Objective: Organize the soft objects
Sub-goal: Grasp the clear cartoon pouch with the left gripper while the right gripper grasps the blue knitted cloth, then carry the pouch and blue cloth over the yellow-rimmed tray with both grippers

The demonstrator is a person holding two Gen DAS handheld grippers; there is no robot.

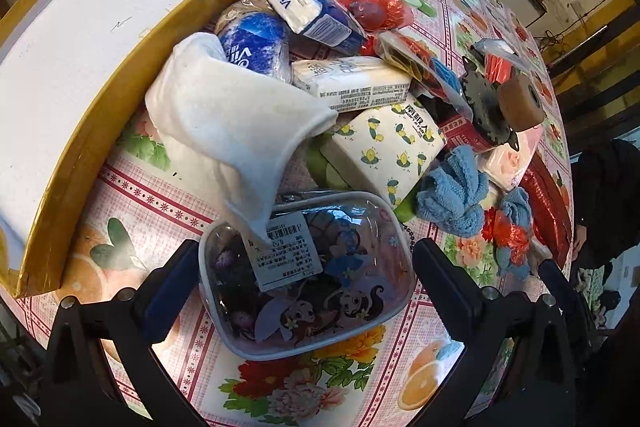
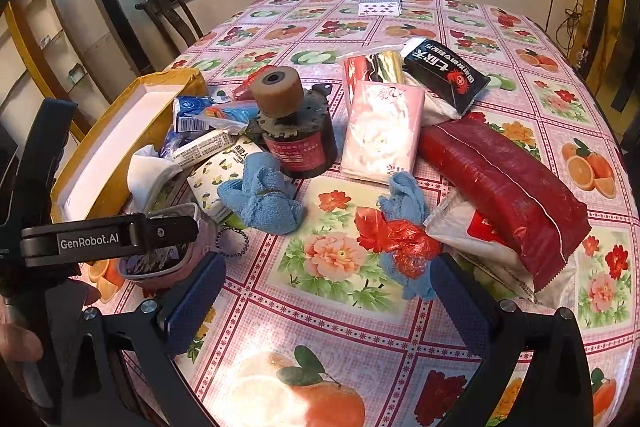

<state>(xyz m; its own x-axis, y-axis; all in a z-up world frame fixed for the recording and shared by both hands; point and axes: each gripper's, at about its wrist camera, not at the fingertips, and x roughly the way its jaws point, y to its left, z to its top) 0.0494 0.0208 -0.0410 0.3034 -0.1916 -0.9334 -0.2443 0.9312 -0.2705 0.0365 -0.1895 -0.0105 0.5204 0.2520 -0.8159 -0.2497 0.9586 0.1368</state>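
**Inspector:** Nearest the left camera, what lies between the fingers?

**Assistant:** Left gripper [image 1: 306,291] stands spread wide, gripping nothing. A clear plastic pouch with cartoon figures and a white barcode label [image 1: 308,275] lies between the fingers on the pink floral tablecloth [image 1: 168,203]; whether either pad touches it I cannot tell.

**Inspector:** Right side?

**Assistant:** Right gripper [image 2: 328,291] is likewise released, hovering above bare tablecloth. Just ahead of its right finger lies a small blue terry cloth tangled with crumpled red plastic [image 2: 404,247].

**Inspector:** Beyond the pouch?

**Assistant:** A white fleece cloth [image 1: 228,115] droops with its tip onto the pouch's label. Beside it sits a white tissue pack printed with yellow lemons [image 1: 384,151], and a bunched blue towel [image 1: 452,191] rests to its right. Behind these are a white rectangular tissue pack [image 1: 352,83], a blue-and-white Vinda tissue pack [image 1: 308,7] and a round blue-and-white wrapped bundle [image 1: 256,43], piled against each other.

**Inspector:** Container?

**Assistant:** A shallow yellow cardboard box with white lining [image 1: 80,39] stands left of the heap, with nothing visible inside.

**Inspector:** Farther right?

**Assistant:** A black cylinder with a red label, topped by a brown roller [image 2: 296,123], then a pink tissue pack [image 2: 380,135], a long dark-red foil packet [image 2: 504,183] and a black snack bag [image 2: 444,75]. Playing cards [image 2: 378,3] lie at the far edge
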